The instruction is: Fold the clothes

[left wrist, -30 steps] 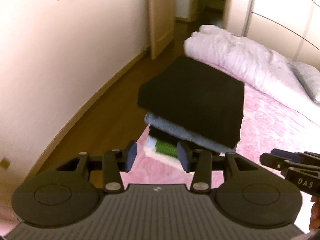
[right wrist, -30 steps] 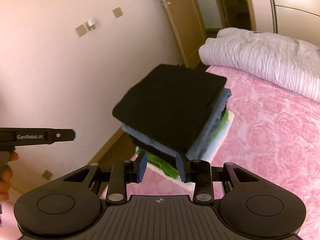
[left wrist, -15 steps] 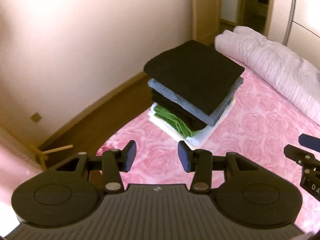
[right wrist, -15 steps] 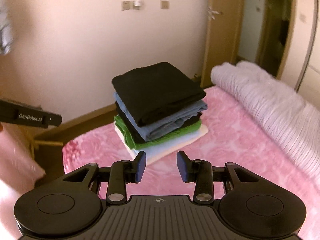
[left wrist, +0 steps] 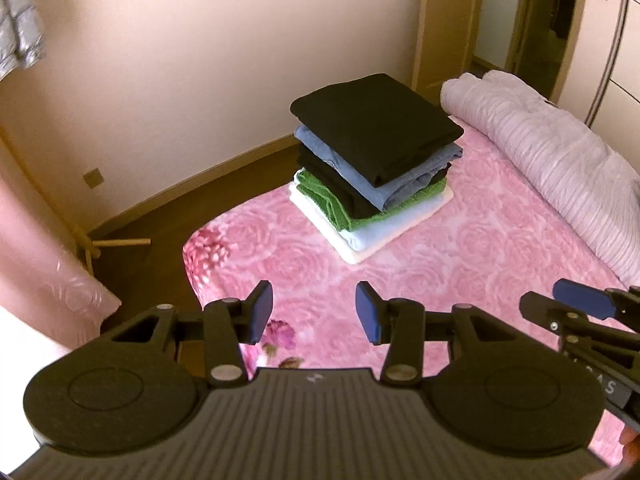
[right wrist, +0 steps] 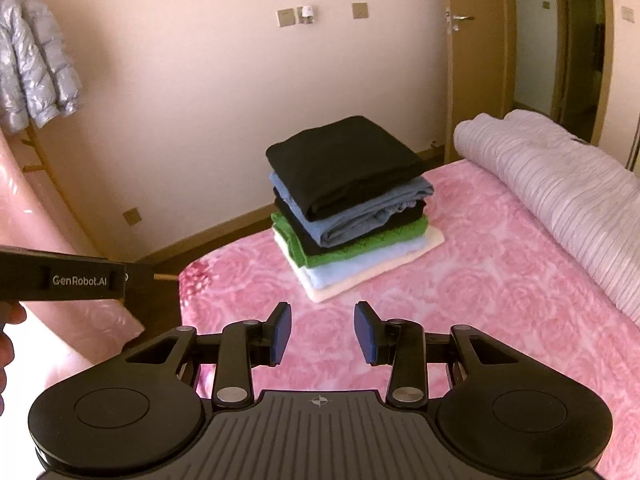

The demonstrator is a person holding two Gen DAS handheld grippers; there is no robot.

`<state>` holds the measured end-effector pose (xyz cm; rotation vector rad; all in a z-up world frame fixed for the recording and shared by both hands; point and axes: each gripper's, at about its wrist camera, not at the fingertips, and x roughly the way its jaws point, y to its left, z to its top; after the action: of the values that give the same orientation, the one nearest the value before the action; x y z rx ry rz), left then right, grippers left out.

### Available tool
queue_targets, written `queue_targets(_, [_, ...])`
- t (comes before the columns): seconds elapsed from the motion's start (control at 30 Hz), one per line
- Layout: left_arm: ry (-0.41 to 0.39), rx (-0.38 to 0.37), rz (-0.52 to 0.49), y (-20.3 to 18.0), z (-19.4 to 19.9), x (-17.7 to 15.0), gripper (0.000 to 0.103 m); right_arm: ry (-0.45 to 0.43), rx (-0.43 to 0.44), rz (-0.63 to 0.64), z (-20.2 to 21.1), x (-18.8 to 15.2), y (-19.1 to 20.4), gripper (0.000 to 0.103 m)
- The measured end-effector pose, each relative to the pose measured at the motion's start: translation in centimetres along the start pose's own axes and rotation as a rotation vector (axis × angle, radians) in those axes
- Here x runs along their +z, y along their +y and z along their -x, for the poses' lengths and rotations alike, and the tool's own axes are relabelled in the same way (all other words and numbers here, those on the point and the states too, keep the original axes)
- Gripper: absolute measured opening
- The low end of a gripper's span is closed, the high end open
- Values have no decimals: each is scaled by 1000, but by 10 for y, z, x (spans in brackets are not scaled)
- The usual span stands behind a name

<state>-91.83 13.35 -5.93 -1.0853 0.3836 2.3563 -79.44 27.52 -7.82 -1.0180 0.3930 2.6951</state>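
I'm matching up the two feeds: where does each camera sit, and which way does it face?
Left wrist: on the left hand-held gripper, facing the folded stack on the bed; the right hand-held gripper shows at right.
Right wrist: on the right hand-held gripper, facing the same stack; a hand shows at left.
Shared: stack, bed, rolled quilt.

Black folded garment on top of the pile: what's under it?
Under the black garment: a grey-blue piece, another black one, a green knit, a pale blue layer, then a cream one on the pink bedspread. Only their edges show.
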Motion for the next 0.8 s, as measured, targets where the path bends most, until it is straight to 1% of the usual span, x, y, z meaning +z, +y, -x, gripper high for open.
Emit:
queue_targets(0.2, [14, -2, 20, -28, 7, -14, 41, 39, 29, -7, 1, 4, -24, 39])
queue_targets(0.37, [23, -5, 21, -49, 8, -18, 41, 93, 27, -25, 1, 7, -46, 39])
queue_targets(0.53, [39, 0, 22, -67, 6, -21, 41, 151, 7, 11, -2, 5, -59, 39])
queue_targets(0.8, [65, 24, 25, -82, -4, -21, 41, 234, -44, -2, -16, 5, -85, 39])
